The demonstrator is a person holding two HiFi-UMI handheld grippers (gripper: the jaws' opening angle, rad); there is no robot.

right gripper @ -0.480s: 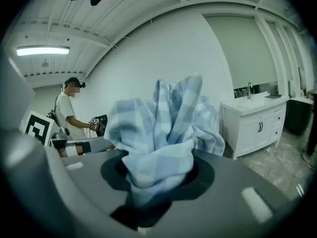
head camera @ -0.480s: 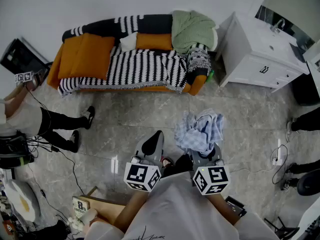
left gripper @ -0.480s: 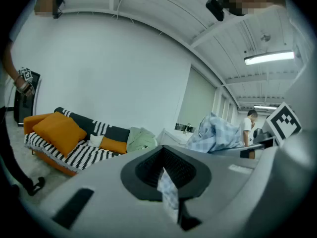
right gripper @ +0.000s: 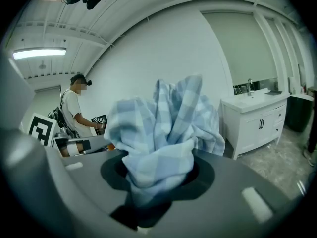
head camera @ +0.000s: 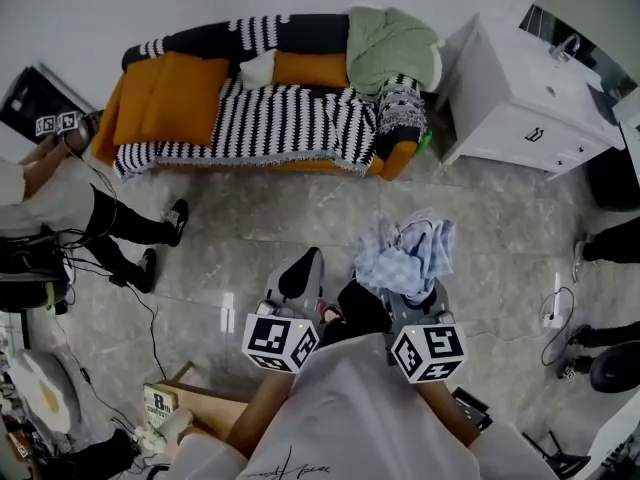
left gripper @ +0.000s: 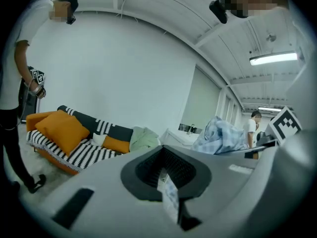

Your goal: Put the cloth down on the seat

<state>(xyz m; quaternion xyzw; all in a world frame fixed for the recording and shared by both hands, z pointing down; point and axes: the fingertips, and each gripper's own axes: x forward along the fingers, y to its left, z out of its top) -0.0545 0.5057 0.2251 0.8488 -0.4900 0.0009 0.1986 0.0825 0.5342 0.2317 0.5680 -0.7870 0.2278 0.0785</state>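
Note:
A light blue checked cloth (head camera: 405,253) is bunched up in my right gripper (head camera: 412,293), whose jaws are shut on it. In the right gripper view the cloth (right gripper: 163,128) billows up out of the right gripper (right gripper: 158,182) and hides the fingertips. My left gripper (head camera: 300,270) is held beside it over the grey floor, jaws together. In the left gripper view the left gripper (left gripper: 166,177) shows a thin pale strip at its seam. The sofa seat (head camera: 290,128), under a black-and-white striped throw, lies ahead across open floor; the sofa (left gripper: 74,150) also shows in the left gripper view.
Orange cushions (head camera: 170,98) and a green blanket (head camera: 385,48) lie on the sofa. A white sink cabinet (head camera: 520,98) stands right of it. A person (head camera: 60,218) stands at the left among cables. A cardboard box (head camera: 190,408) sits near my feet. Someone's shoes (head camera: 585,253) show at the right.
Both grippers have shifted slightly, with the cloth still in the right one. The person at the left has moved their legs a little further left.

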